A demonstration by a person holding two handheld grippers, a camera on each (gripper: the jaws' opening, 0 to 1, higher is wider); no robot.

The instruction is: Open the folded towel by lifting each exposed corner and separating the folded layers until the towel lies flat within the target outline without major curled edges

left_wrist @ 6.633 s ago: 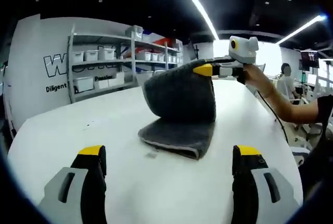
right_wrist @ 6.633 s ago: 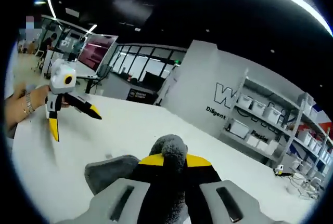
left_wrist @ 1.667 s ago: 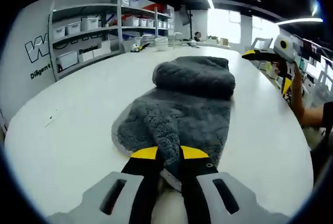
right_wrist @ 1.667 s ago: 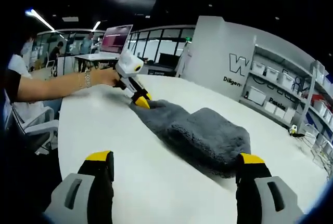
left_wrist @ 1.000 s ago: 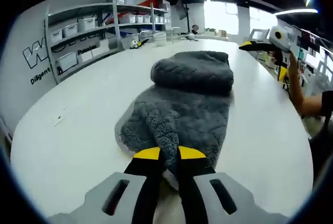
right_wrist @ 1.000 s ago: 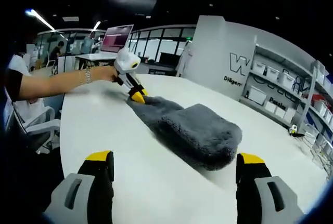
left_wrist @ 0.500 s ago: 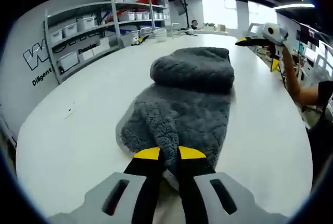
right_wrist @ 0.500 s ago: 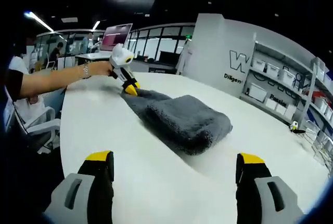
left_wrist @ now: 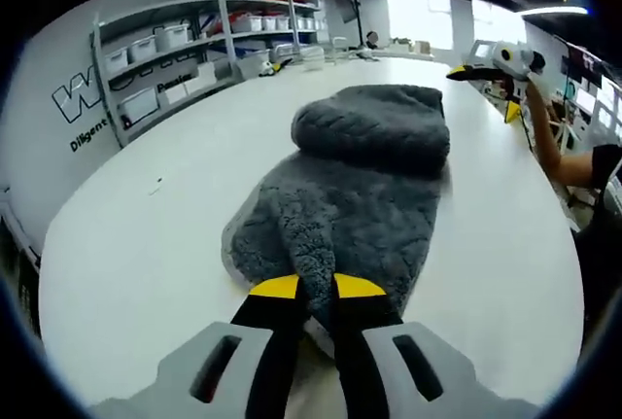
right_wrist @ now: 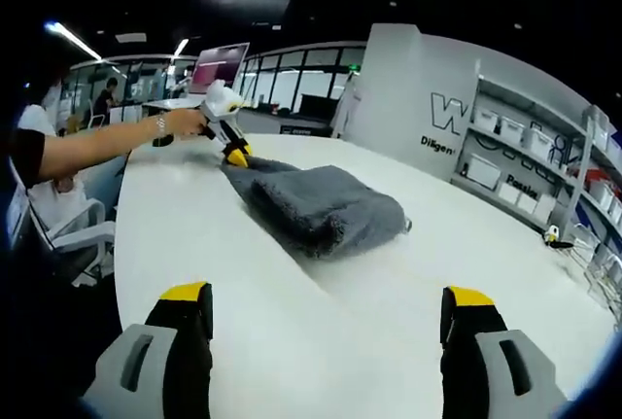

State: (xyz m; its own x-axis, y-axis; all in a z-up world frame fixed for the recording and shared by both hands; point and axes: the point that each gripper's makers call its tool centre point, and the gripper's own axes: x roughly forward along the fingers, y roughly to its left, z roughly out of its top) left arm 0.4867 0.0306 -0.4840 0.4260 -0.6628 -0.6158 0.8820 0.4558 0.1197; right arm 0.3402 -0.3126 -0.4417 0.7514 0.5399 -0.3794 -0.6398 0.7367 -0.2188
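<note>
A grey fluffy towel [left_wrist: 350, 205] lies on the white table [left_wrist: 126, 244], part opened, with a folded lump [left_wrist: 374, 127] at its far end. My left gripper [left_wrist: 306, 288] is shut on the towel's near corner, low over the table. In the right gripper view the towel [right_wrist: 316, 200] lies ahead at the middle left, and the left gripper [right_wrist: 236, 157] holds its far corner. My right gripper [right_wrist: 323, 312] is open and holds nothing, well short of the towel. It also appears at the upper right of the left gripper view [left_wrist: 483, 95], off to the right beyond the towel.
Shelves with white bins [left_wrist: 165, 59] line the wall beyond the table, seen again as shelves [right_wrist: 505, 181] at the right. A person's arm [right_wrist: 107, 142] reaches in from the left. A chair [right_wrist: 68, 229] stands by the table's left edge. A small object [right_wrist: 552, 236] lies far right.
My left gripper has dragged the towel by its corner away from my open right gripper. The right gripper has stayed where it was.
</note>
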